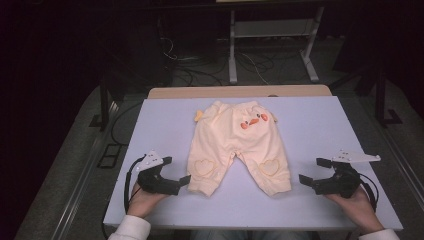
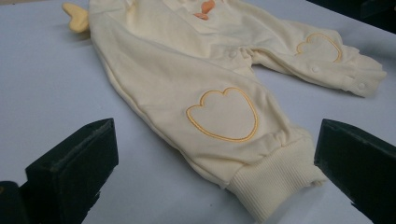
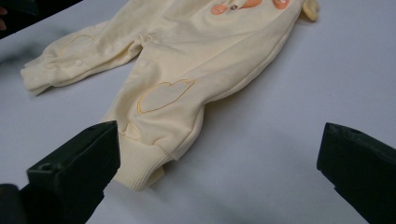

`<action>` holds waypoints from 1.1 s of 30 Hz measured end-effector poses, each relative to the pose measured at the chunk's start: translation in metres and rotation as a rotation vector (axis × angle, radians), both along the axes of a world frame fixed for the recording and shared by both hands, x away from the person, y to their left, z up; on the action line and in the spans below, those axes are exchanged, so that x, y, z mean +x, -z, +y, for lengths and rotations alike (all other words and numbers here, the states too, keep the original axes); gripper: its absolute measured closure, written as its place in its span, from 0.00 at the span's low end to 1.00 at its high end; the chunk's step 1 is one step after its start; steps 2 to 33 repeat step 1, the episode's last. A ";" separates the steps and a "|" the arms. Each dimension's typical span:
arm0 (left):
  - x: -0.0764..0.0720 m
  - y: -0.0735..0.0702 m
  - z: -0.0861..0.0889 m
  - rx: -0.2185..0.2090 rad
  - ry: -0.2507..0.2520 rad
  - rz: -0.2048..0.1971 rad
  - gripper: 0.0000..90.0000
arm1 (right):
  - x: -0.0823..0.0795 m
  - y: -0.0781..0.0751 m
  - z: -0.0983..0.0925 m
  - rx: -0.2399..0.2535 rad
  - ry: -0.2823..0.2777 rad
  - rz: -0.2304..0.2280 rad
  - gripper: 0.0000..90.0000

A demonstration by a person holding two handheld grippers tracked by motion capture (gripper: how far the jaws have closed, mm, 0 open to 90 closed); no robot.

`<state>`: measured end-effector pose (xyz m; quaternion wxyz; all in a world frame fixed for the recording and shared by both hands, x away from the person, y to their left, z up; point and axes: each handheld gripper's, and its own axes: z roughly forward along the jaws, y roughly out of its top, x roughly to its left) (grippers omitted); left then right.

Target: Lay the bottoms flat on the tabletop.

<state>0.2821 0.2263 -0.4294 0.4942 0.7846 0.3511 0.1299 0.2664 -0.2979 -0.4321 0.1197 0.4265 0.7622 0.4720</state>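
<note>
Nearest the person, both hands rest on the table [image 1: 310,120] edge, each holding a gripper, one either side of the trousers [image 1: 235,145]. The left gripper [image 1: 181,172] sits just beside the cuff [image 2: 275,179] of one leg, its jaws spread wide with nothing between them; in the left gripper view that ribbed cuff lies between the jaw tips. The right gripper [image 1: 312,171] lies near the other leg's cuff [image 3: 140,165], apart from it, jaws likewise spread and empty. The trousers lie flat in the middle of the table, legs pointing toward the person, a heart patch [image 1: 204,167] on each knee. Farther off, the waistband carries orange marks [image 1: 254,121]. Beyond the trousers, a white stand [image 1: 272,42] rises from the dark floor.
</note>
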 end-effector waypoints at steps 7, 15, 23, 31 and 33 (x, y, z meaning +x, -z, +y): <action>0.000 0.000 0.000 0.000 0.000 0.000 0.00 | 0.000 0.000 0.000 0.000 0.000 0.000 0.00; 0.000 0.000 0.000 0.000 0.000 0.000 0.00 | 0.000 0.000 0.000 0.000 0.000 0.000 0.00; 0.000 0.000 0.000 0.000 0.000 0.000 0.00 | 0.000 0.000 0.000 0.000 0.000 0.000 0.00; 0.000 0.000 0.000 0.000 0.000 0.000 0.00 | 0.000 0.000 0.000 0.000 0.000 0.000 0.00; 0.000 0.000 0.000 0.000 0.000 0.000 0.00 | 0.000 0.000 0.000 0.000 0.000 0.000 0.00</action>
